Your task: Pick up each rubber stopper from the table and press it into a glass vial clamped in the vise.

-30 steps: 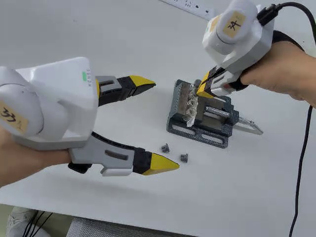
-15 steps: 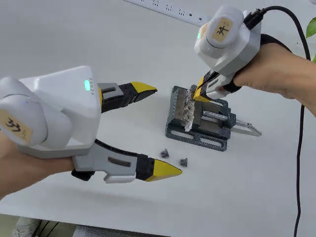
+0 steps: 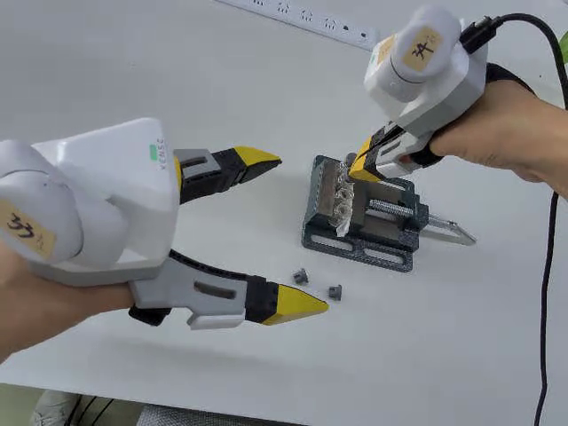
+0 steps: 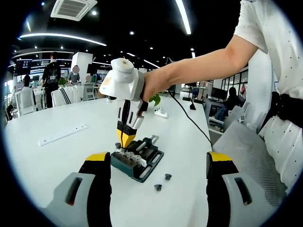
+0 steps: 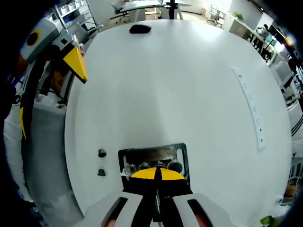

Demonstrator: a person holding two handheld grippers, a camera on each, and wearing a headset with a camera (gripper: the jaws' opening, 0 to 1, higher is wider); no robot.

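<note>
Barely any change in the last second. The right gripper (image 3: 359, 169) is still tip-down on the vials (image 3: 340, 193) in the vise (image 3: 355, 241), jaws pressed together. I can't tell if rubber sits under them; probably mid-press. The left gripper (image 3: 288, 232) is spread wide, empty, hovering. A stopper (image 3: 301, 276) and a second stopper (image 3: 335, 291) wait on the desk (image 3: 177, 53) just beside the vise base, toward the near edge, unobstructed. The cable (image 3: 546, 293) trails along the right edge.

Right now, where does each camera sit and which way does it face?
Head view: on the headset, facing forward and down at the white table; both hands show, holding the left claw and right claw.
Left gripper view: on the left claw, facing across the table at the dark grey metal vise; its own jaws stand wide apart.
Right gripper view: on the right claw, facing down onto the vise; its own jaws meet.
Shared: all hold the vise and two grey rubber stoppers.
</note>
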